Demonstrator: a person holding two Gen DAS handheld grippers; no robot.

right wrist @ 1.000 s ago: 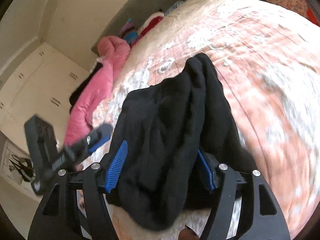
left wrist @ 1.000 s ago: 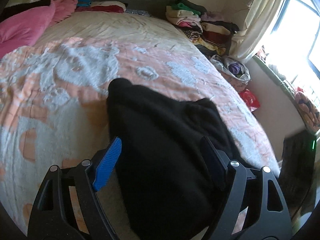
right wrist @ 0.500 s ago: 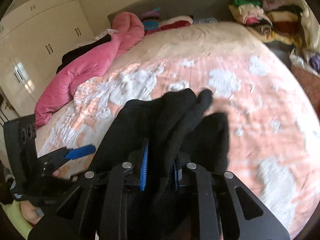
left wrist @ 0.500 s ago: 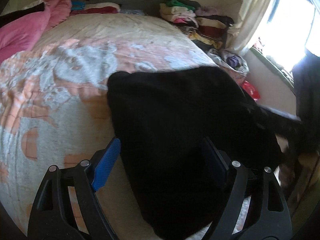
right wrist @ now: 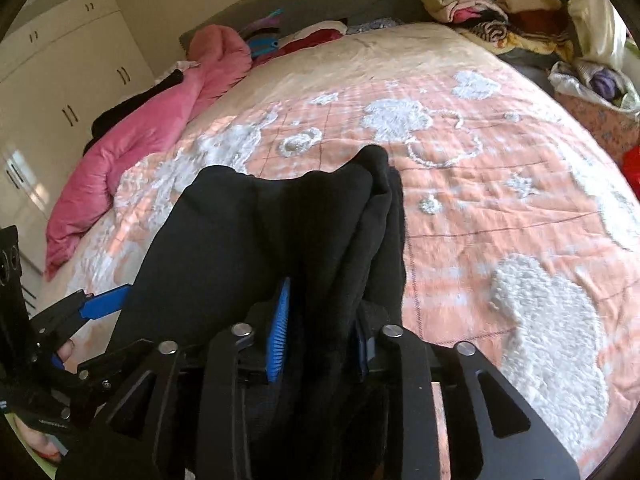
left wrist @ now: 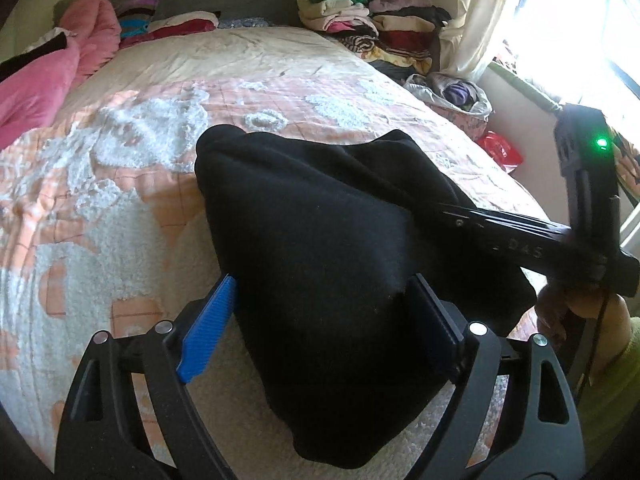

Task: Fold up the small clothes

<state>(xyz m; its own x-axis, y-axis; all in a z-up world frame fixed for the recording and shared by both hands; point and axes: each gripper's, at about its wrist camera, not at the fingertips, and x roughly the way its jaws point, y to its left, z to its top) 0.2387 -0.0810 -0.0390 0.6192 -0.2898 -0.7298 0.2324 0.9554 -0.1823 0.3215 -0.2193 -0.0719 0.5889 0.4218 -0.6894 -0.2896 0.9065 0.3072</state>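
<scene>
I note the garment (left wrist: 320, 240) is plain black, no pattern. The bedspread (right wrist: 500, 200) is peach-orange with a thin grid and white fluffy shapes, cream toward the far end. I record a pink quilt (right wrist: 140, 140), white cupboards (right wrist: 60, 80) with dark handles, black gripper frames with blue pads (left wrist: 206, 338), and a green light (left wrist: 601, 143).

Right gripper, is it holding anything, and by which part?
The right gripper pinches a bunched fold of the black garment at its near edge.
</scene>
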